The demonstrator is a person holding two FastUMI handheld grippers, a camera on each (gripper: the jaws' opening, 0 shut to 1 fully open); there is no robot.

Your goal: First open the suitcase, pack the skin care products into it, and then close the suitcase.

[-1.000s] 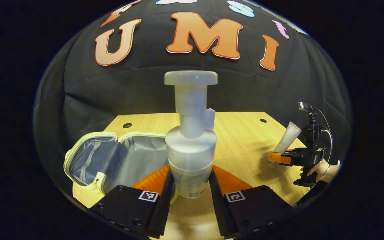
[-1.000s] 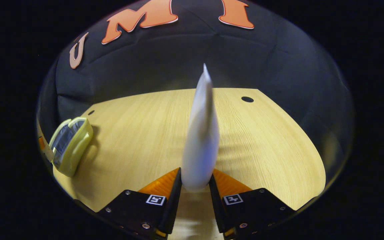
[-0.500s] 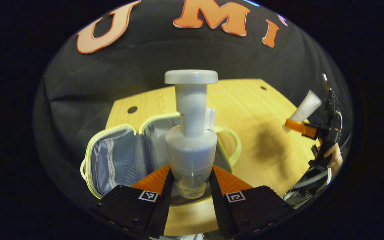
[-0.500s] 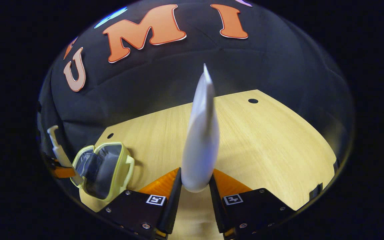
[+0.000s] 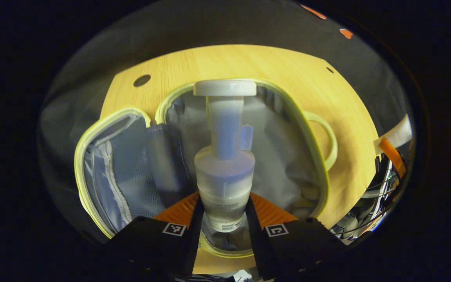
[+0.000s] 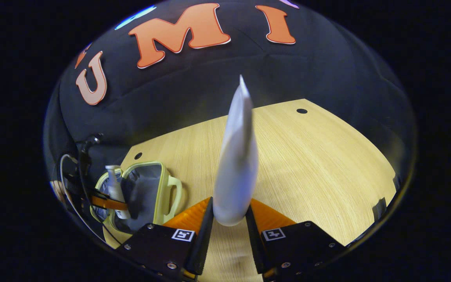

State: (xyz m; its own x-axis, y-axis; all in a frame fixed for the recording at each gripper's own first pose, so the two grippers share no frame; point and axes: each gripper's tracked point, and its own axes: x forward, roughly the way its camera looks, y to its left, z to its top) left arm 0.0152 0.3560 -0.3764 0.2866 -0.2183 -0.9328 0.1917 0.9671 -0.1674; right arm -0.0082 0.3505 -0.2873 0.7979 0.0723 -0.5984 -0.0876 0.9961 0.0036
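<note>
In the left gripper view my left gripper [image 5: 222,211] is shut on a frosted pump bottle [image 5: 224,172], held upright over the open suitcase [image 5: 288,113], a small yellow-green case with grey lining lying flat on the wooden table. Its lid [image 5: 108,172] is folded out to the left. In the right gripper view my right gripper [image 6: 228,219] is shut on a white tube [image 6: 236,164] that points up, above the table. That view also has the suitcase [image 6: 159,192] at lower left with the pump bottle [image 6: 114,190] and the left gripper [image 6: 106,203] over it.
The wooden table [image 6: 319,164] stretches bare to the right of the suitcase, with small round holes near its far corners [image 6: 301,111]. The suitcase handle [image 5: 329,137] sticks out on its right side. Cables [image 5: 370,211] hang at the table's right edge.
My left gripper has carried the pump bottle over the open suitcase and tipped down toward its lining. My right gripper has turned left with the tube, bringing the suitcase more into view.
</note>
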